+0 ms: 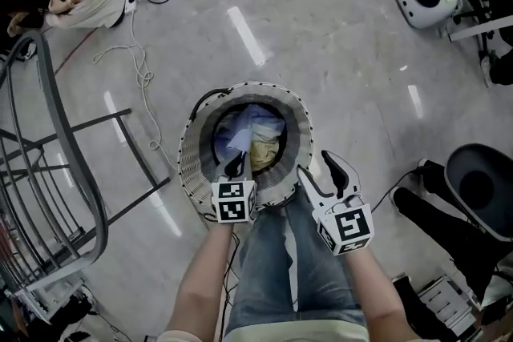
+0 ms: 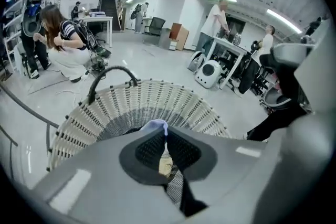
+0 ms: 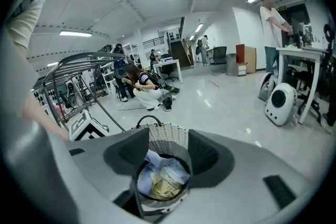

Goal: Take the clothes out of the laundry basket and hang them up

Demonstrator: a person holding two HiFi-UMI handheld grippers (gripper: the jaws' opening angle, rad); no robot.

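Most of the blue garment (image 2: 156, 125) hidden between the closed pads (image 2: 184, 152) of the left gripper (image 2: 163, 132), only a fold showing at their tips, near rim of the laundry basket (image 1: 186, 164) covered by that gripper, its bottom buried under clothes (image 1: 264, 148), drying rack (image 1: 80, 164) to the gripper's left cut by the edge

Blue jeans (image 1: 272, 268), pale top (image 1: 296, 329). Grey-bodied left tool (image 1: 235, 166), right tool (image 1: 315, 162): black pads (image 3: 125, 152), white marker cubes (image 1: 233, 201).

Both forearms (image 1: 204, 276) reach forward and down. The left gripper (image 1: 235, 166) is clamped (on blue cloth (image 2: 156, 125)); the right gripper's (image 1: 314, 162) jaws stand apart.
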